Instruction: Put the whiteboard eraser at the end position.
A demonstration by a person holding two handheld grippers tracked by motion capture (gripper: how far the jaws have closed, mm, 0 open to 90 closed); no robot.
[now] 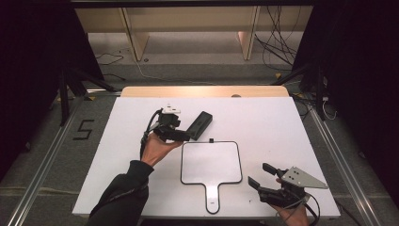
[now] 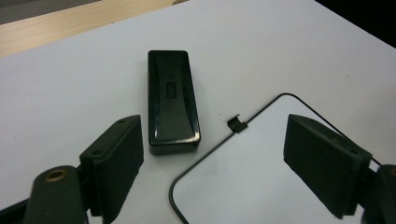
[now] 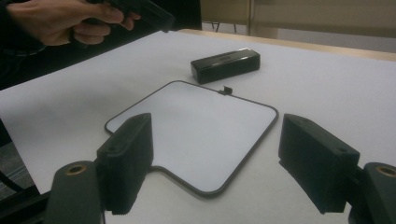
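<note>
A black rectangular eraser block [image 1: 199, 125] [image 2: 171, 101] [image 3: 225, 65] lies on the white table, just beyond the top left corner of a small white paddle-shaped board [image 1: 211, 163] [image 2: 261, 168] [image 3: 196, 128] with a thin dark rim and a handle [image 1: 212, 199]. My left gripper [image 1: 187, 136] [image 2: 215, 163] hovers open just short of the eraser, with nothing between its fingers. My right gripper [image 1: 261, 175] [image 3: 219, 163] is open near the front right of the table, pointing at the board, empty.
The white table top [image 1: 263, 117] has a wooden strip [image 1: 202, 91] along its far edge. Beyond it are wooden furniture legs and cables on the floor. A "5" mark [image 1: 82, 129] sits on the floor at left.
</note>
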